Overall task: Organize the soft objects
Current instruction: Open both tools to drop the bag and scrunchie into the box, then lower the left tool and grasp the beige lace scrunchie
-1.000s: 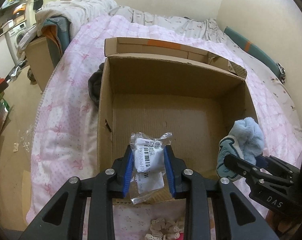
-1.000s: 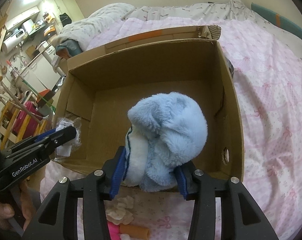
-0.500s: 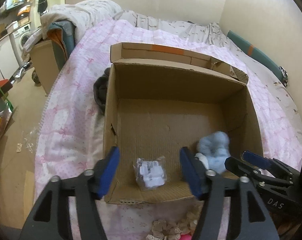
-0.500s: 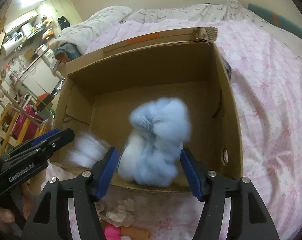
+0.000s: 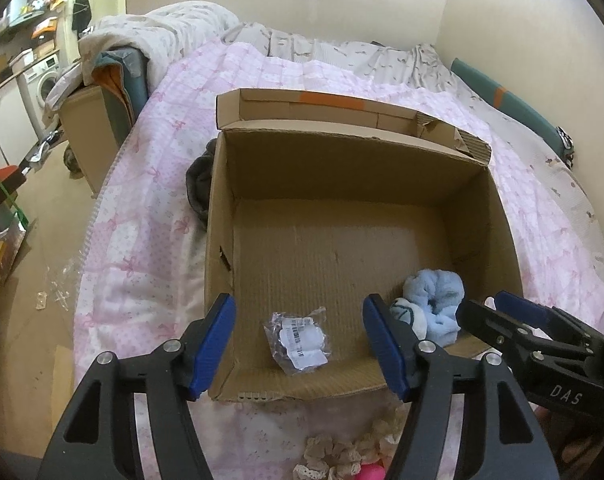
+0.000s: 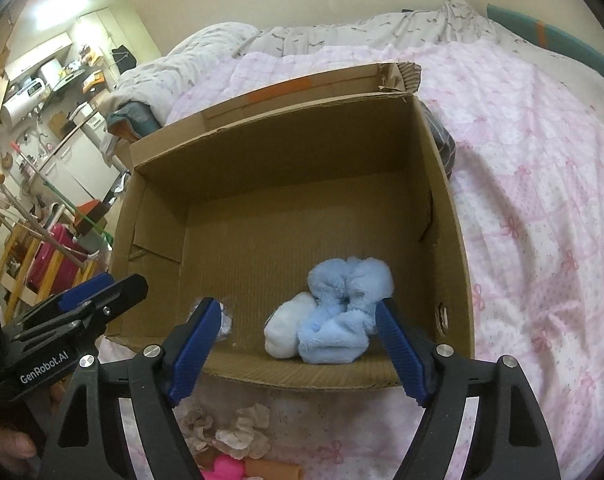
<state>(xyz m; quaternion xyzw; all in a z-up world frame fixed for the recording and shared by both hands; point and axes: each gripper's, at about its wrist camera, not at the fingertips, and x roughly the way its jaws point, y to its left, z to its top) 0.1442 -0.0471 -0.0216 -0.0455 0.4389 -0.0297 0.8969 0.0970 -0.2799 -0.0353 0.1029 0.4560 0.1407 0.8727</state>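
Resting on a bed [image 5: 142, 208] with a pink patterned quilt: open cardboard box [image 5: 506, 240], flaps up at the far side. Inside, near the front wall, two items well apart: clear plastic packet [image 5: 300, 338] with a barcode label, lying flat toward the left; fluffy light-blue soft item [image 6: 338, 316], bunched against a white part, toward the right. Dark cloth [image 5: 198, 184] wedged just beside the box's left outer wall. Cream lace pieces [image 6: 238, 428] and a pink object [image 6: 224, 468] on the quilt just in front of the box.

Left gripper [image 5: 298, 346] poised above the front edge, jaws spread wide, nothing held, packet lying below between them. Right gripper [image 6: 296, 350] likewise above the front edge, jaws wide apart, empty, framing the blue item without touching it.
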